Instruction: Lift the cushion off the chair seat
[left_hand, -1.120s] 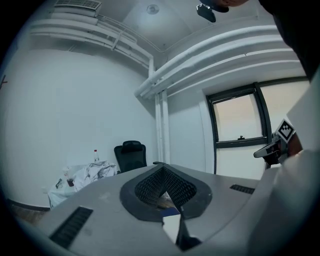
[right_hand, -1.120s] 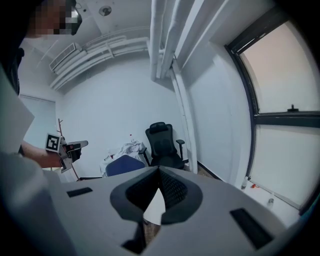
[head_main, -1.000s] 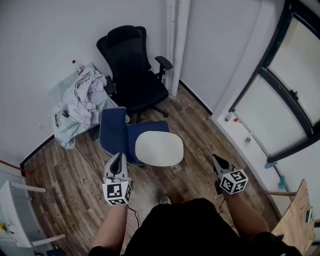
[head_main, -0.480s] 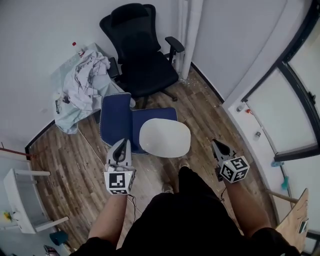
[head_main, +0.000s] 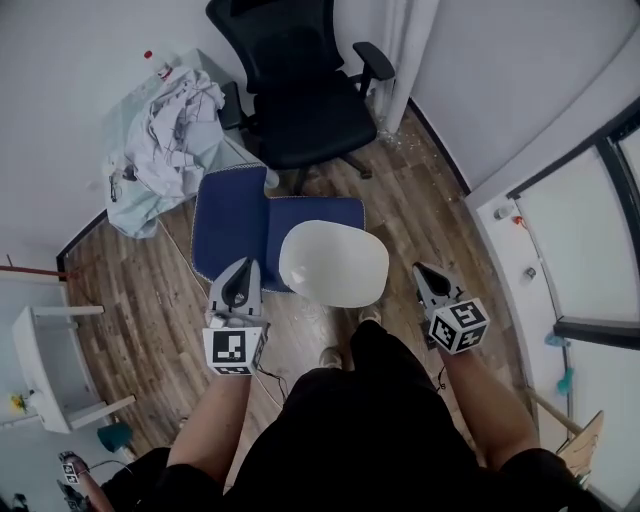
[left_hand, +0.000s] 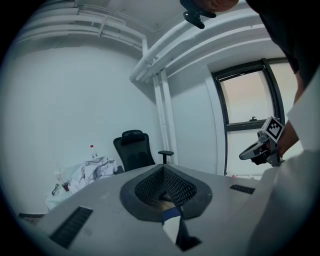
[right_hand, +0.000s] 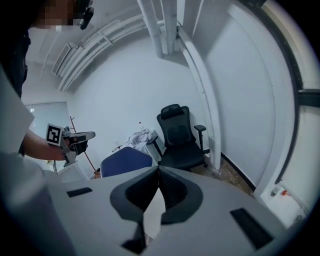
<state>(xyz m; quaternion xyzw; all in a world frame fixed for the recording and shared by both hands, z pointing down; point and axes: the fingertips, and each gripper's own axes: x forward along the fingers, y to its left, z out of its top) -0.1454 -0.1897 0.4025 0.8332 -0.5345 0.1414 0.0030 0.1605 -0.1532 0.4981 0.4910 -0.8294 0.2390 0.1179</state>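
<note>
fingers (head_main: 240, 283) together; one cushion (head_main: 333, 263), two chairs (head_main: 232, 215) (head_main: 308, 118)

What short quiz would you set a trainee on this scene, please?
1. True or false: the white cushion lies on the seat of the blue chair.
2. What stands beyond the blue chair, near the wall? A) a black office chair B) a ladder C) a fridge
3. Fill in: the right hand-held gripper holds nothing and its jaws are ____.
Key: 1 true; 2 A; 3 shut.
</note>
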